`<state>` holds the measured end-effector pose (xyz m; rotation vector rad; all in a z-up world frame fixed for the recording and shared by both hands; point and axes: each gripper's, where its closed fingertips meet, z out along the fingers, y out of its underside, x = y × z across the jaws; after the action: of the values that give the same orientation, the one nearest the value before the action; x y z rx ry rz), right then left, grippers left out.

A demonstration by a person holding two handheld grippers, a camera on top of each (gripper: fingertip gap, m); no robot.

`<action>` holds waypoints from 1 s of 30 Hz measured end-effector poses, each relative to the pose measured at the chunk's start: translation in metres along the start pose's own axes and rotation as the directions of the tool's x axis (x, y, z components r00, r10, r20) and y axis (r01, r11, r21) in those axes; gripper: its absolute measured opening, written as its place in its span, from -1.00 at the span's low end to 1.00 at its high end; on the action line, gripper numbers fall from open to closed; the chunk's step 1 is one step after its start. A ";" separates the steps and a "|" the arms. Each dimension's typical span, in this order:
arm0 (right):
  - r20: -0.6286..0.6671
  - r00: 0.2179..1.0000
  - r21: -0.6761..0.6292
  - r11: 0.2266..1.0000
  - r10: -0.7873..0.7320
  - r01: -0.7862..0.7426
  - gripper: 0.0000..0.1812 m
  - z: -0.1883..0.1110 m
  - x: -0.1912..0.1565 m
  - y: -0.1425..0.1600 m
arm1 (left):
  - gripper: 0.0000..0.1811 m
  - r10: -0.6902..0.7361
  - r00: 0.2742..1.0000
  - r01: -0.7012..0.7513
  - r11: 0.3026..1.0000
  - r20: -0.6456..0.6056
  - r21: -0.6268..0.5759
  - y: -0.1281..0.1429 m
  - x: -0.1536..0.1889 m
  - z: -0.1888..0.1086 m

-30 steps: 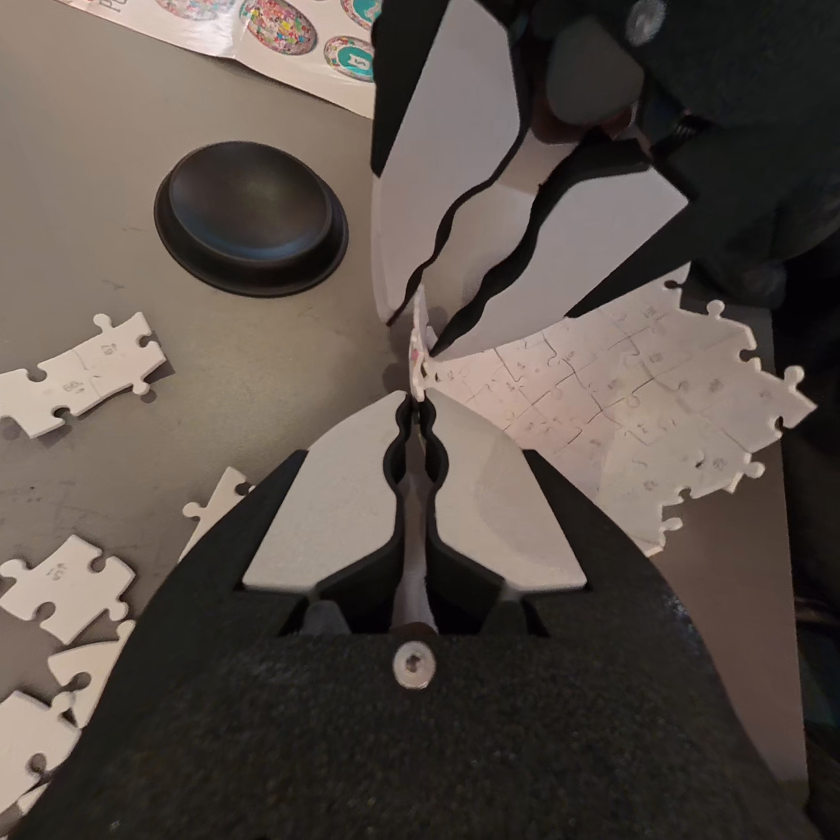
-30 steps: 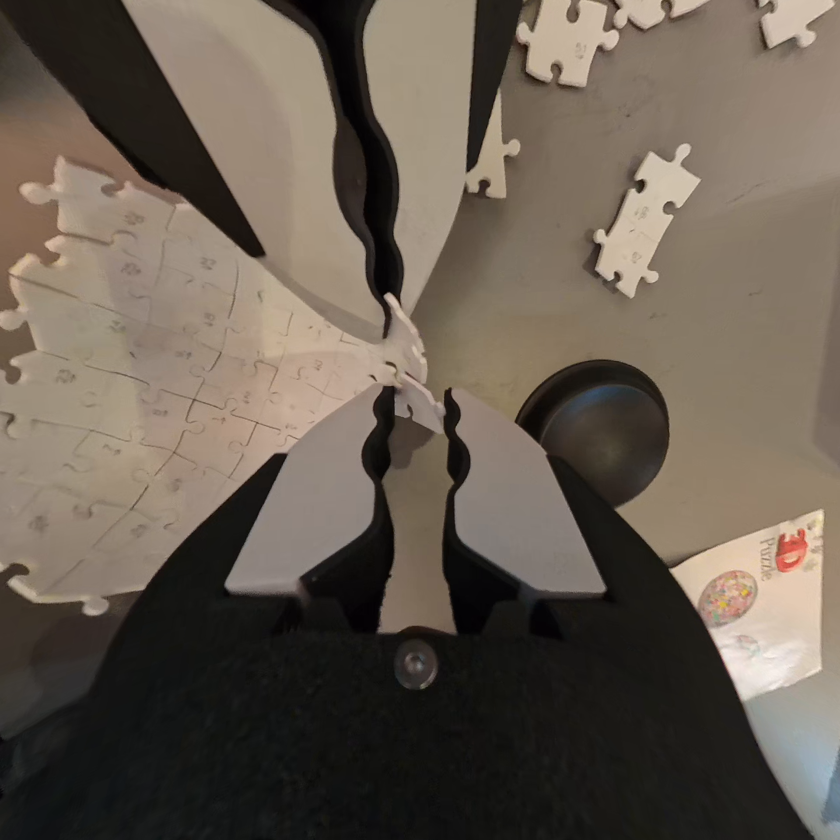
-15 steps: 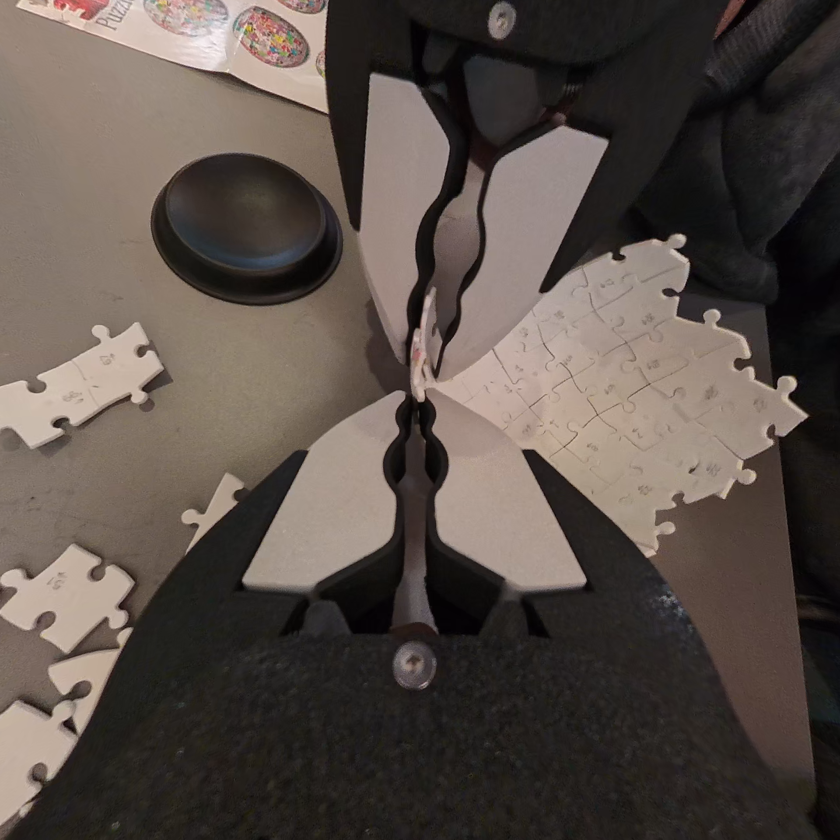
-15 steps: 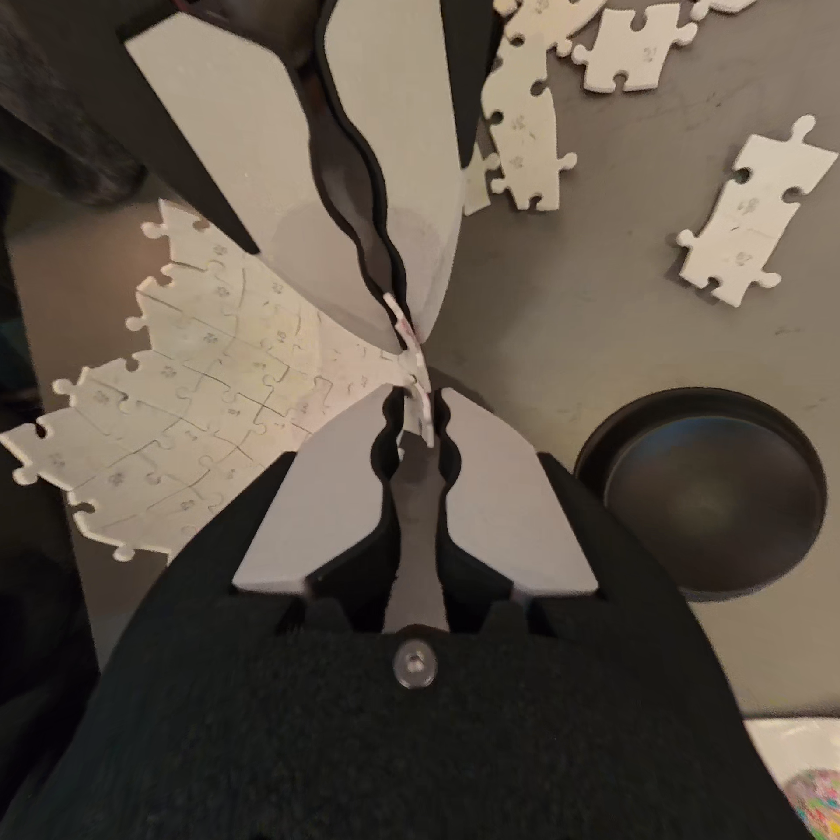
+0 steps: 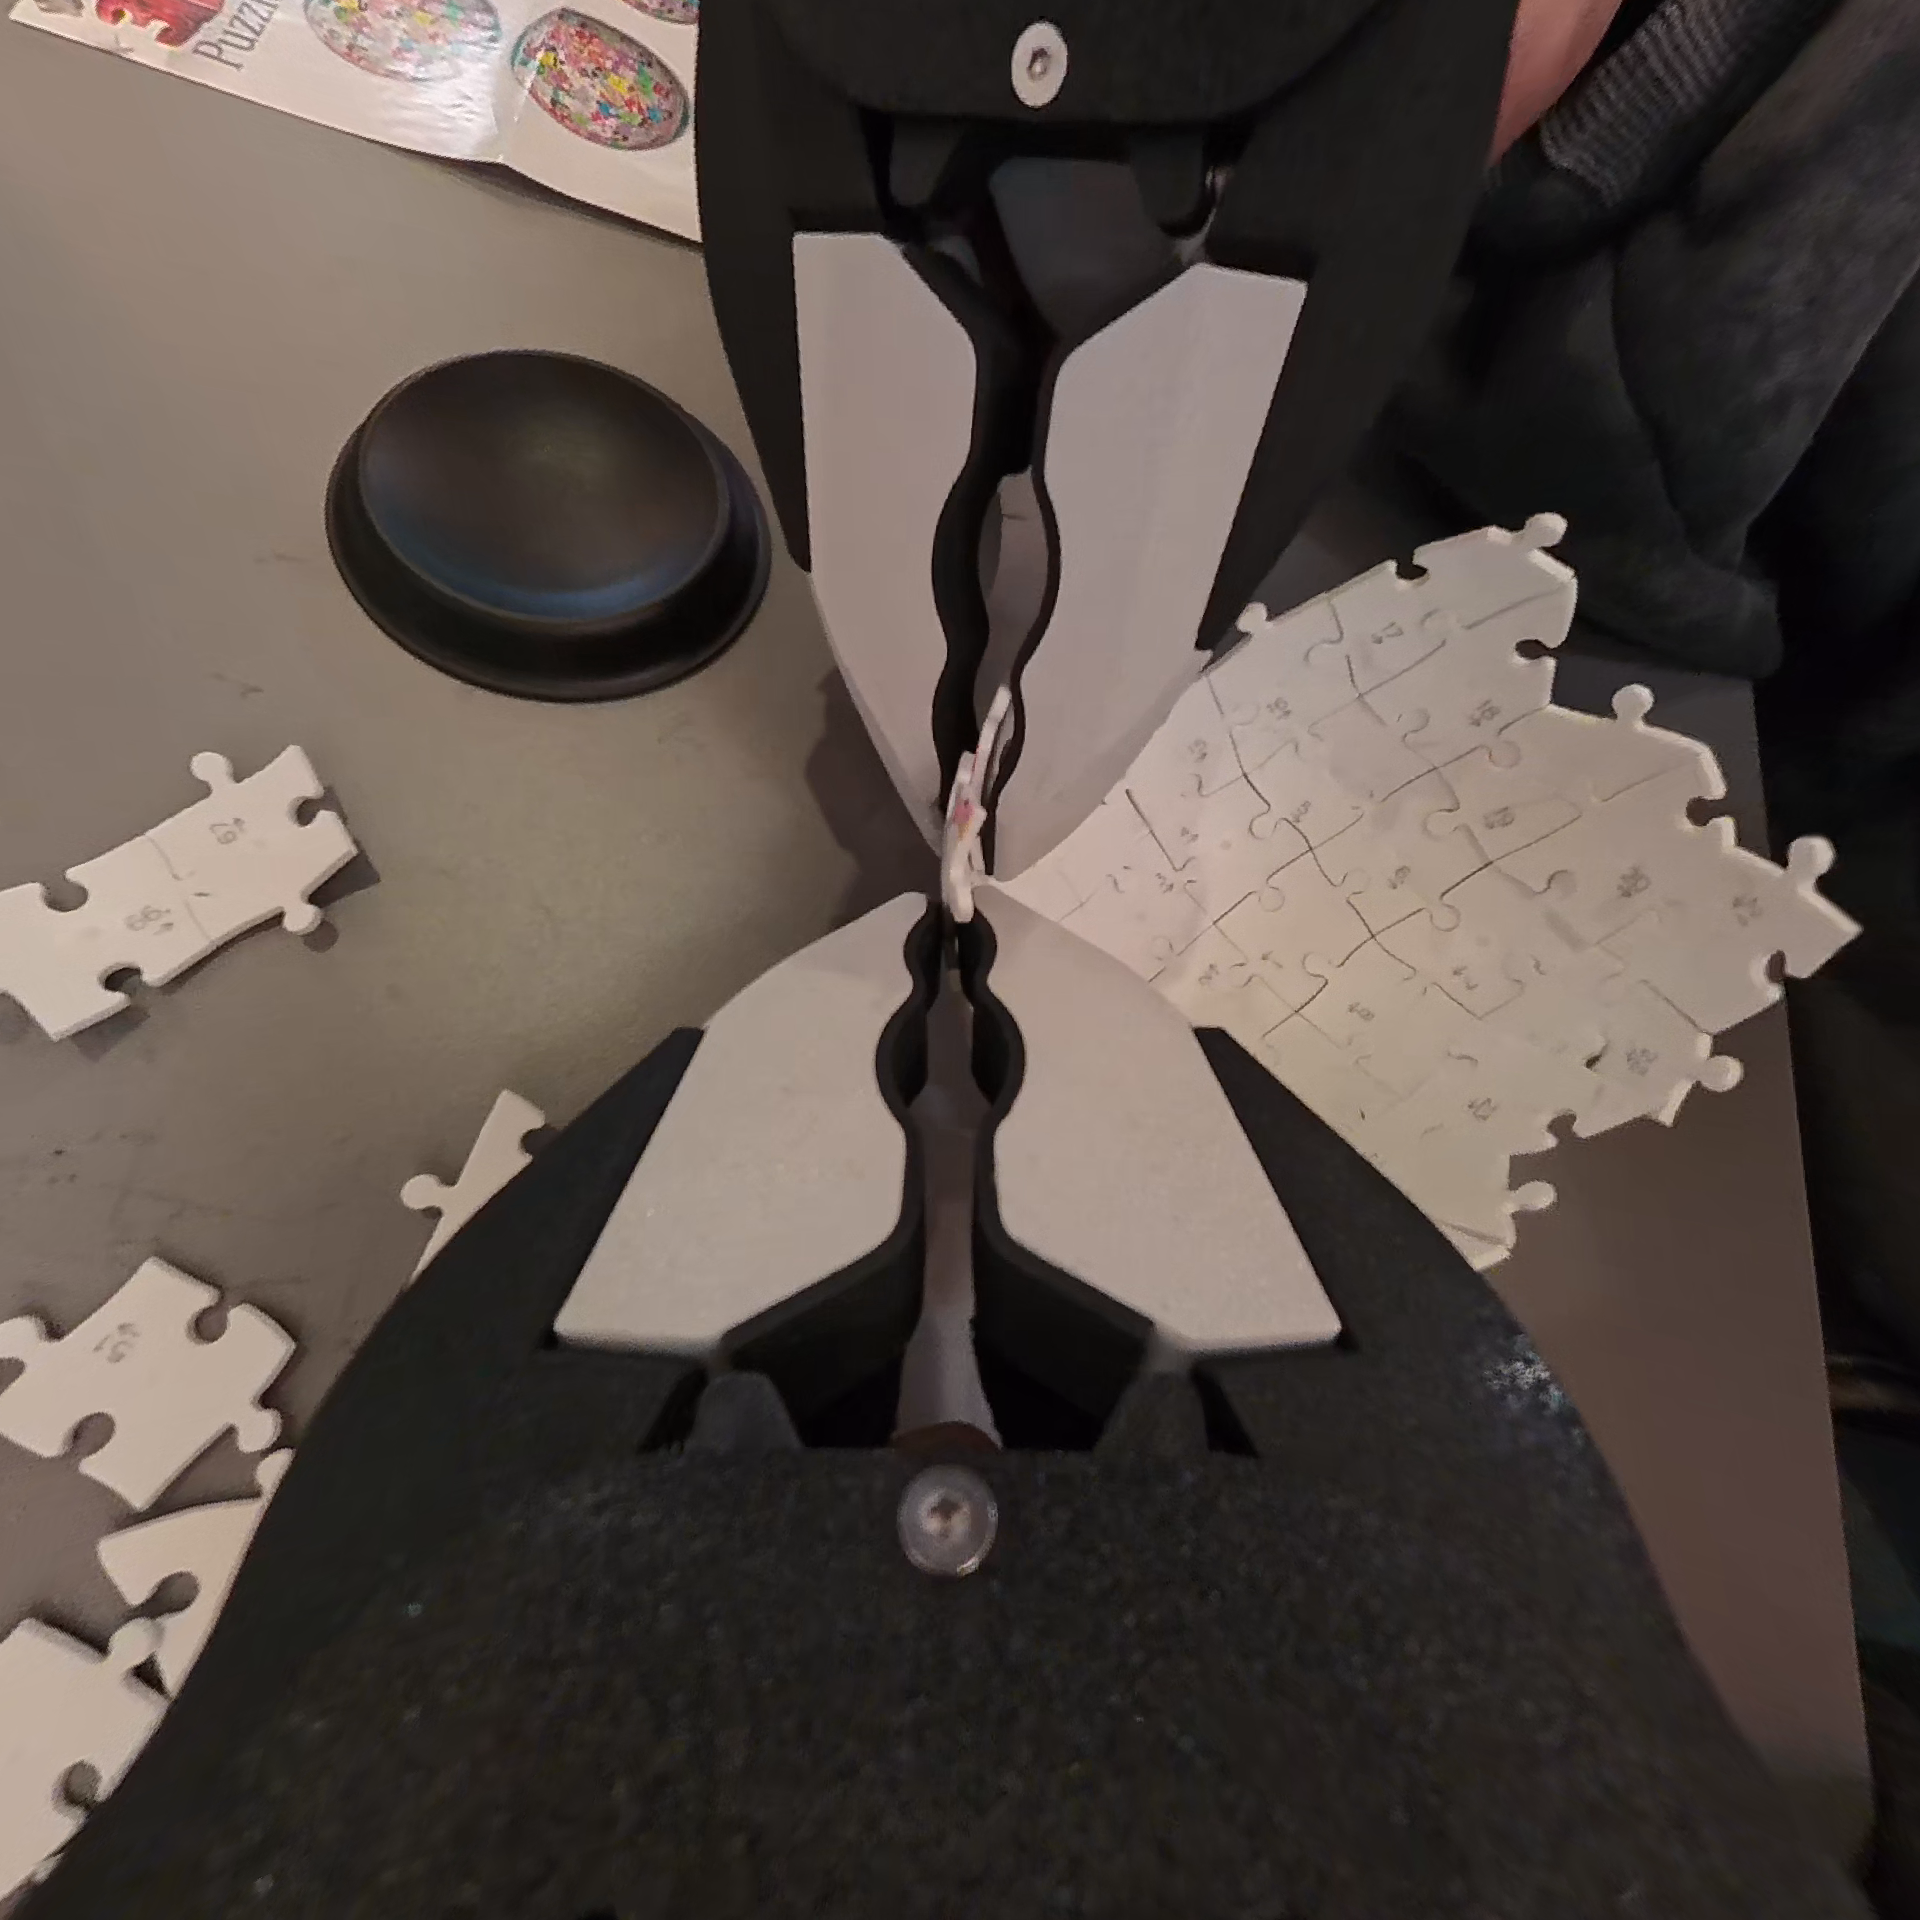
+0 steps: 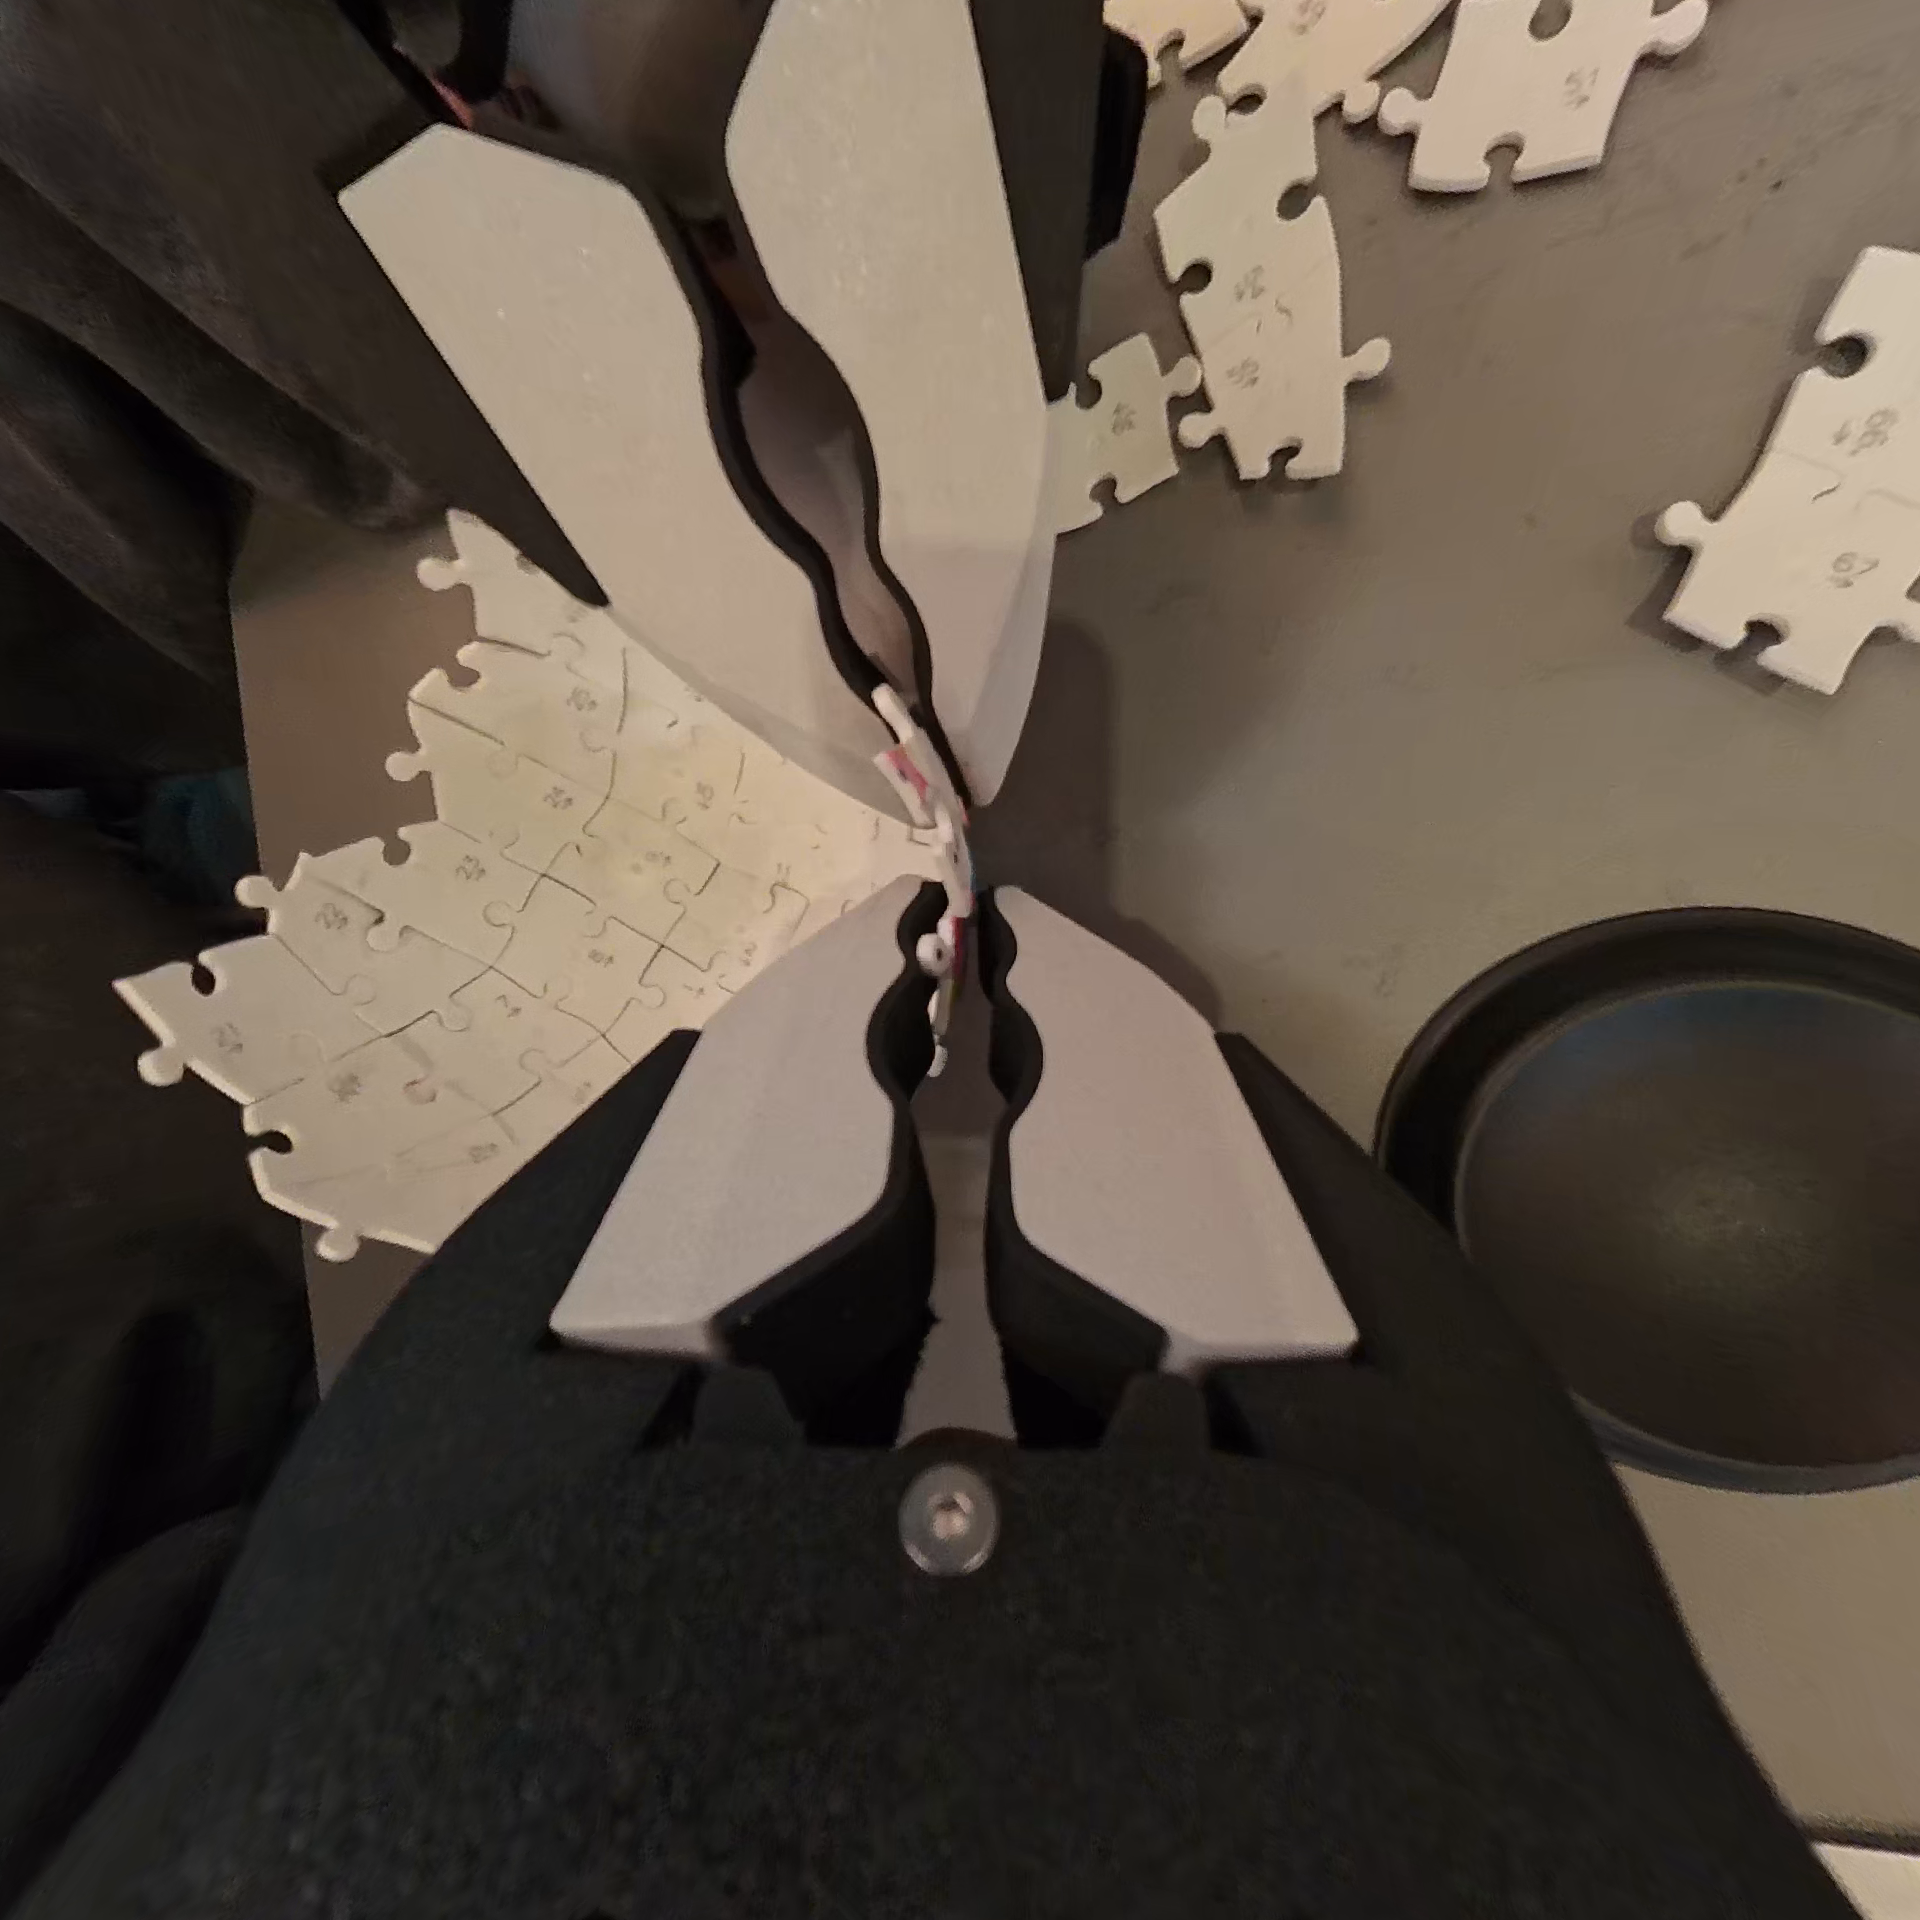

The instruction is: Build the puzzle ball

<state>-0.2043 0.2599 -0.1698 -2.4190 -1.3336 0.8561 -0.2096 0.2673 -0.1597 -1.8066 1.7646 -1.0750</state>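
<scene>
Left wrist view: left gripper (image 5: pixel 951 925) clamped on the curved puzzle sheet (image 5: pixel 1455 894) at its narrow tip, sheet fanning right, held above the counter (image 5: pixel 520 935). Right gripper (image 5: pixel 982 790) opposite, tip to tip, pinching the same edge. Black stand (image 5: pixel 540 530) far left. Loose pieces (image 5: pixel 177 883) beyond.

Bench (image 5: pixel 260 343): grey, scuffed and matte, lying under everything in both views.
Black dish (image 5: pixel 540 530): round and shallow, sitting upright on the bench, apart from the white pieces; also showing at the right edge of the right wrist view (image 6: pixel 1704 1195).
Printed leaflet (image 5: pixel 436 94): lying flat at the bench's far edge, showing colourful round pictures.
Dark fabric (image 5: pixel 1704 343): bunching up beyond the bench's right side.
</scene>
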 end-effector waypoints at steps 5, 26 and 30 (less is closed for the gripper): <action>-0.059 0.997 -0.024 0.999 -0.042 0.041 -0.86 0.000 0.005 0.003 | -0.98 -0.006 1.000 0.006 1.000 0.000 -0.002 0.000 -0.001 0.000; -0.058 0.996 0.016 0.997 -0.072 0.073 -0.93 -0.001 0.002 -0.002 | -0.98 -0.004 1.000 0.004 1.000 0.008 -0.003 0.000 -0.001 0.001; -0.083 0.991 0.024 0.994 -0.105 0.107 -0.86 -0.004 0.002 -0.001 | -0.98 -0.010 1.000 0.010 1.000 0.006 0.001 0.000 -0.002 -0.001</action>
<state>-0.2019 0.2618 -0.1673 -2.3123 -1.3951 0.7356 -0.2100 0.2695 -0.1601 -1.8183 1.7531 -1.0737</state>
